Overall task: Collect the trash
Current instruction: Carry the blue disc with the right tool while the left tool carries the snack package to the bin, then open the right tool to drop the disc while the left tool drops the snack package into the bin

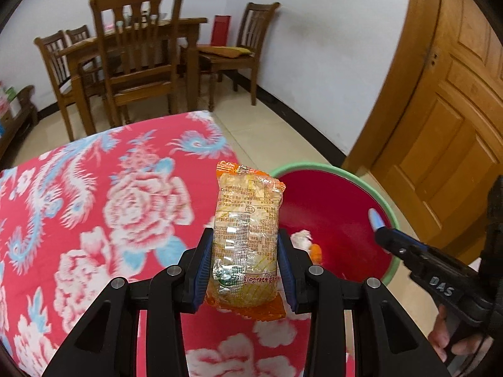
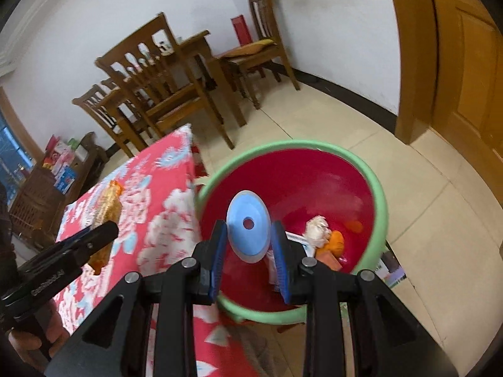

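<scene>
Basin [image 2: 375, 188] contents half-hidden behind tongs [image 2: 248, 245]

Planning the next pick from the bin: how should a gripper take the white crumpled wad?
Come from above, since the bin walls it in. Pinch across the wad's upper bulge, the jaws clear of the orange scrap touching its right side.

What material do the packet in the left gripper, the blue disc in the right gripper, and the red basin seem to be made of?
The packet looks like thin clear plastic film: glossy, crinkled, printed, contents showing through. The blue disc seems to be smooth moulded plastic with a matte surface and a centre hole. The basin is probably rigid plastic: its red inside shows soft reflections, and the rim is pale green.
</scene>
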Motion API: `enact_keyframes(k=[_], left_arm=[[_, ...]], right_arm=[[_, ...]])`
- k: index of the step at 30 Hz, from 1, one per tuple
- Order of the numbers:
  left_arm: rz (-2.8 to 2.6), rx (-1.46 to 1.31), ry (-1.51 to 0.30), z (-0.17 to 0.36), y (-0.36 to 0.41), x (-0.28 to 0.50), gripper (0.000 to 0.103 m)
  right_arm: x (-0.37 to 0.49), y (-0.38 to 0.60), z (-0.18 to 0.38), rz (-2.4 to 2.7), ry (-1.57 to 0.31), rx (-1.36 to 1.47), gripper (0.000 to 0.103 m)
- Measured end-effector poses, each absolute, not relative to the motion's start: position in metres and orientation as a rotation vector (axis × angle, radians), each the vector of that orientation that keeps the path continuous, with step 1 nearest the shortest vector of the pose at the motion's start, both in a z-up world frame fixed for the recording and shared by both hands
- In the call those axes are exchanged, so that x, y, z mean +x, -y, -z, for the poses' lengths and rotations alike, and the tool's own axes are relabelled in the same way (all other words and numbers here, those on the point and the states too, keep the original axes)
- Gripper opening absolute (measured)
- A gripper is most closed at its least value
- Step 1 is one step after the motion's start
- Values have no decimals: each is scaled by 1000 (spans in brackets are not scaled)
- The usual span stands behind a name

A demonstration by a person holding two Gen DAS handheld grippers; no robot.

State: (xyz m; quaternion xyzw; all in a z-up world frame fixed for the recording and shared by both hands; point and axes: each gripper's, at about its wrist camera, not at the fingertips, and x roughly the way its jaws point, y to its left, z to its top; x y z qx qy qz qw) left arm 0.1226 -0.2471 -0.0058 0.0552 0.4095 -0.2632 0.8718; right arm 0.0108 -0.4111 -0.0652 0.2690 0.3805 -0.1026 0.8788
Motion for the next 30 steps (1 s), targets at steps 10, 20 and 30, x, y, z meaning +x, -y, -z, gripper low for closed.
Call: enact_keyframes(k=[10,20,30], left_arm=[[602,169,-877,16,282,114,39],[665,213,-912,33,311,110,40],[679,206,-909,38,318,109,63]], right_arm=[[5,438,87,254,-817,632,31],[-12,455,86,290,-775,681,36],[-18,461,83,301,-761,690,38]])
